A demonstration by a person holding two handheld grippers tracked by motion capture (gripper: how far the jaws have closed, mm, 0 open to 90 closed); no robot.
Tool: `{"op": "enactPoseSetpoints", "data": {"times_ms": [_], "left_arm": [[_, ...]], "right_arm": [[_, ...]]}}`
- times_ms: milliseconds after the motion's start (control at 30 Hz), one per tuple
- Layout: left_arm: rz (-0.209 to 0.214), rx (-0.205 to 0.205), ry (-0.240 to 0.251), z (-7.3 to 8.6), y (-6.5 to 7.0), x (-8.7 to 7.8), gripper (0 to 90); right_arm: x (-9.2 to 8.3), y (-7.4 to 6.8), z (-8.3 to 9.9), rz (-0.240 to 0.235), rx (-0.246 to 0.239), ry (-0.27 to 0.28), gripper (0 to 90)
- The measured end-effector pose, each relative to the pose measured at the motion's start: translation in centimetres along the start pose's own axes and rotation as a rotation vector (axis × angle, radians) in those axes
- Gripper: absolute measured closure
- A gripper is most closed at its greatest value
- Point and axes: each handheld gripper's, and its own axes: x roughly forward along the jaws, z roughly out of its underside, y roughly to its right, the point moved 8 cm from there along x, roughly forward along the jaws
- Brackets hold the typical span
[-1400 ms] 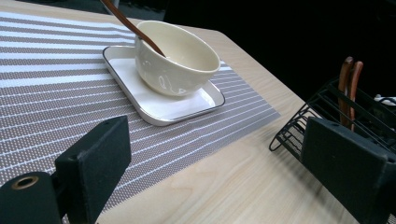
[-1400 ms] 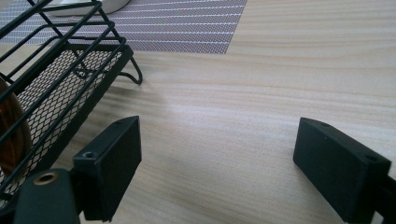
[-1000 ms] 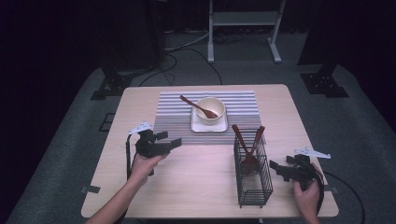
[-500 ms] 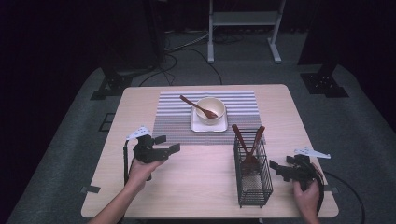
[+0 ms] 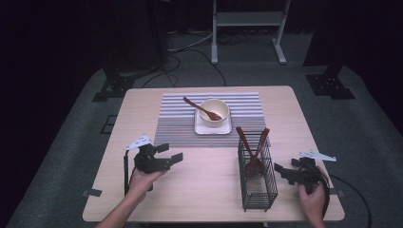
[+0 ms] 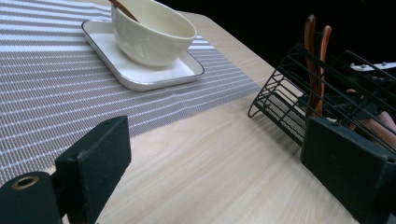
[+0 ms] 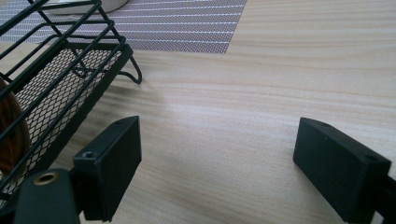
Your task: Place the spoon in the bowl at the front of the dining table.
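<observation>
Your big light wooden table [image 5: 209, 190] holds everything. On it lies a grey striped woven mat [image 5: 180, 124], and its long side runs from your left to your right along the far half of the table. Next comes the black wire basket [image 5: 257, 183], which stands upright near your right hand on the near right part of the table, just past the mat's near edge. Its long side goes up and down. Two brown wooden spoons [image 5: 252, 147] stand in it with their handles pointing up and leaning across each other, bowls down. On the mat sits a white square plate [image 5: 202, 128], and a cream round bowl [image 5: 215, 111] rests on that plate. A brown wooden spoon [image 5: 202, 109] lies in the bowl, with its handle pointing to the far left. Your left gripper [image 5: 168, 154] is over the bare table, near the mat's near left corner, and its jaws are wide apart with nothing between them. Your right gripper [image 5: 281, 172] is just beside the basket on its right, low by the table, jaws also wide apart and holding nothing. Since half a second ago your left gripper has moved a little toward you. Your right gripper has stayed in its place.
</observation>
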Motion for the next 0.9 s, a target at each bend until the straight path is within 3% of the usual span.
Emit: {"op": "enactPoseSetpoints", "data": {"times_ms": [433,667,900], "left_arm": [[0.003,-0.009,-0.012,1.6,0.3,-0.8,7.9],[0.022,-0.054,-0.022,2.9,0.6,-1.0,7.9],[0.032,-0.05,-0.028,3.4,1.4,-1.4,7.9]], "right_arm": [[0.0,0.0,0.0,0.003,-0.003,-0.001,14.0],[0.0,0.0,0.0,0.002,0.0,0.0,14.0],[0.0,0.0,0.0,0.004,-0.001,-0.001,14.0]]}}
